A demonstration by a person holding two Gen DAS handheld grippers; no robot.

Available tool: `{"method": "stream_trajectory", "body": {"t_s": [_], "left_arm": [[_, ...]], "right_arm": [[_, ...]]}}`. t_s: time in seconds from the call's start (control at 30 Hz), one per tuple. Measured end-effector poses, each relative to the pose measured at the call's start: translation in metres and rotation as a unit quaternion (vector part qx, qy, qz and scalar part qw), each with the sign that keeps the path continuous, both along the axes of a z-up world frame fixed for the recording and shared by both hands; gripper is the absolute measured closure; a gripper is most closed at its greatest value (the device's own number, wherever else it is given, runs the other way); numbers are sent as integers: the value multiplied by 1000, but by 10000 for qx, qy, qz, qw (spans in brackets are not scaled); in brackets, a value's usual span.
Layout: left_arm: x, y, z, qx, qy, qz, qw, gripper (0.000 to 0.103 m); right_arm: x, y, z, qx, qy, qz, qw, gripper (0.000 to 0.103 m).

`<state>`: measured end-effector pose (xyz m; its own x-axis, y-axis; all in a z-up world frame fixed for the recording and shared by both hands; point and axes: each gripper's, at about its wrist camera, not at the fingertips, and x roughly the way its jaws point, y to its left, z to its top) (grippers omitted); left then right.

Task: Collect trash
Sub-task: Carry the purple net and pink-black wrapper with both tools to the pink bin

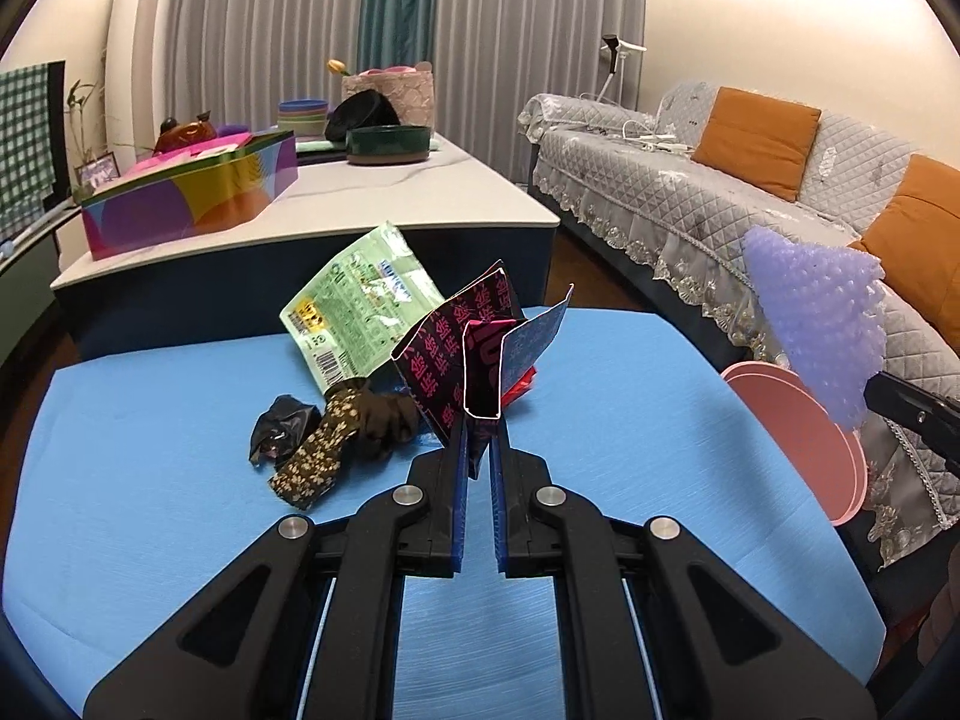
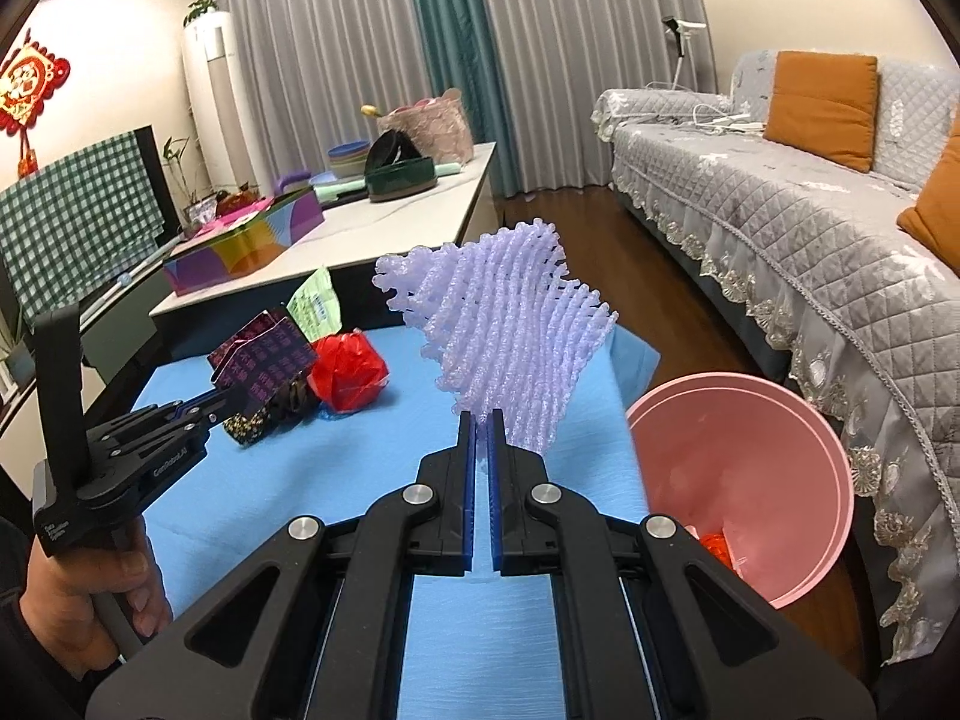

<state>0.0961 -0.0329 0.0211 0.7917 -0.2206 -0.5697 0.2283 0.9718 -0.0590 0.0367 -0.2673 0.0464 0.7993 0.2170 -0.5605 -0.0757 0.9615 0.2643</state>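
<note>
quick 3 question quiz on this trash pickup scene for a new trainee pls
1. True or false: the left gripper is shut on a dark carton with pink print.
2. What does the right gripper hold? A) red bag B) purple foam net C) green wrapper
3. Which side of the blue table is the pink bin on in the right wrist view?

Key: 1 true. 2 B, the purple foam net. 3 the right side.

place: likely home living room | cues: sofa, curtains, coffee table
</note>
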Motion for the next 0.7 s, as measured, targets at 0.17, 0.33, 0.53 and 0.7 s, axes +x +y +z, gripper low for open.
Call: {"method": "stream_trajectory", "body": {"t_s": [0.17, 0.33, 0.53, 0.7], "left_arm": [[0, -4, 1, -25, -41, -36, 10000, 96], [0, -6, 2, -82, -48, -48, 9999, 96], [0, -12, 5, -107, -98, -119, 9998, 96], [1, -16, 4, -113, -92, -150, 9998, 96]], "right_arm": [[-4, -5, 3, -20, -87, -112, 9999, 99], [-4, -10, 7, -7, -159, -204, 9997, 99], [-3, -20, 10, 35, -214, -323, 9992, 99], [-3, -28, 11, 11, -241, -407, 9989, 99]]}}
